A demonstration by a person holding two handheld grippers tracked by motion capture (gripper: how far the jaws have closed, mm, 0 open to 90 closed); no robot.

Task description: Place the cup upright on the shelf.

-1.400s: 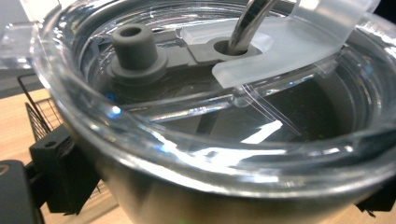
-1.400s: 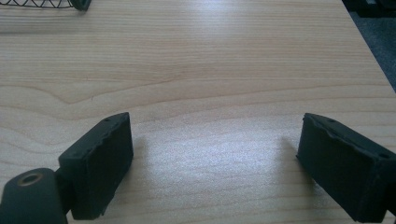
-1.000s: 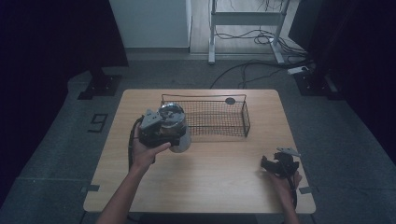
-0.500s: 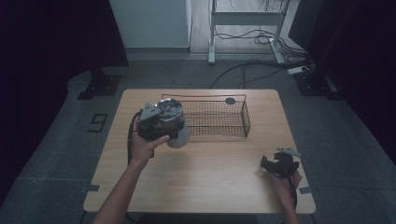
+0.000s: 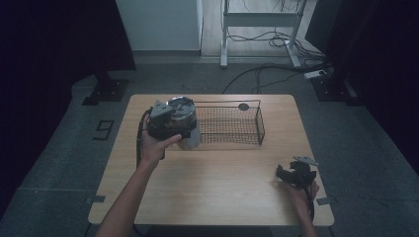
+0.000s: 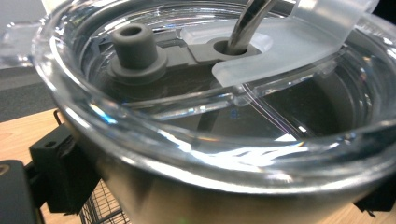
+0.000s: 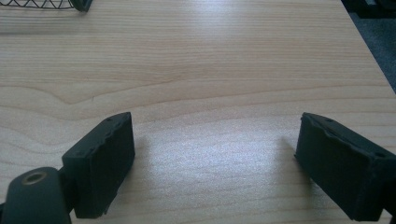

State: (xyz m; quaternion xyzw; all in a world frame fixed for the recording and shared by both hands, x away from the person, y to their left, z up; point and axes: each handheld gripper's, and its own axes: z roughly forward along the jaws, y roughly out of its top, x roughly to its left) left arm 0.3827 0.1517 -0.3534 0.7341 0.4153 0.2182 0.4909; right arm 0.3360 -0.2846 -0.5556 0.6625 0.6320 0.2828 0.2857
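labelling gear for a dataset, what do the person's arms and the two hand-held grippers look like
Both forearms are bare, with no sleeves in view. The left hand-held gripper is a dark, blocky body with a grey three-cornered plate on top and a black cable looping beside it. The right hand-held gripper is black, also topped by a grey plate; its two jaws are thick black rectangular blocks with small screw holes.

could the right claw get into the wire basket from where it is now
Probably yes. The right claw is open and holds nothing, bare table lies between it and the basket, whose top is open. The left claw holds a tumbler at the basket's far end.
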